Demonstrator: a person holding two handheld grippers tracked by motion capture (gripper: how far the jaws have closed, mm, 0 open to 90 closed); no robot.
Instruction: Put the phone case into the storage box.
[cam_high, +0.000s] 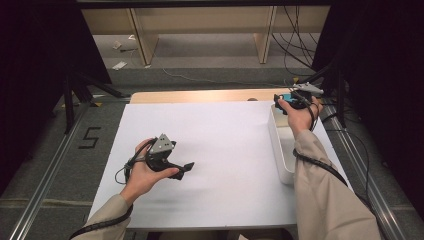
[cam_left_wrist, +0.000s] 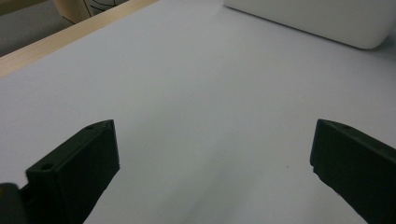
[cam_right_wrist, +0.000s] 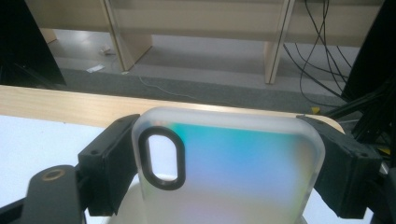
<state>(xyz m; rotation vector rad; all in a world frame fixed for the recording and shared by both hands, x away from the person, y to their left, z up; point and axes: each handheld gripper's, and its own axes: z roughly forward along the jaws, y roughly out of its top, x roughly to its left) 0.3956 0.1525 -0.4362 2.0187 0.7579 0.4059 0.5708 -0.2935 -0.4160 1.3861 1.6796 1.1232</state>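
A frosted, translucent phone case (cam_right_wrist: 233, 172) with a teal and pink sheen and an oval camera cutout sits between the black jaws of my right gripper (cam_right_wrist: 224, 154), which is shut on its two long edges. In the high view my right gripper (cam_high: 284, 103) hovers over the far end of a white bin (cam_high: 278, 145) at the table's right side. My left gripper (cam_high: 185, 167) rests low over the white sheet (cam_high: 225, 145) at centre left, pointing right. Its jaws stand wide apart, and my left gripper (cam_left_wrist: 212, 163) has only bare sheet between them.
The white bin (cam_left_wrist: 322, 18) lies ahead of the left gripper. A wooden table edge (cam_high: 200, 96) runs along the far side of the sheet. Beyond it are wooden shelving legs (cam_high: 142, 40) and loose cables (cam_high: 295, 45) on the floor. Dark frames flank both sides.
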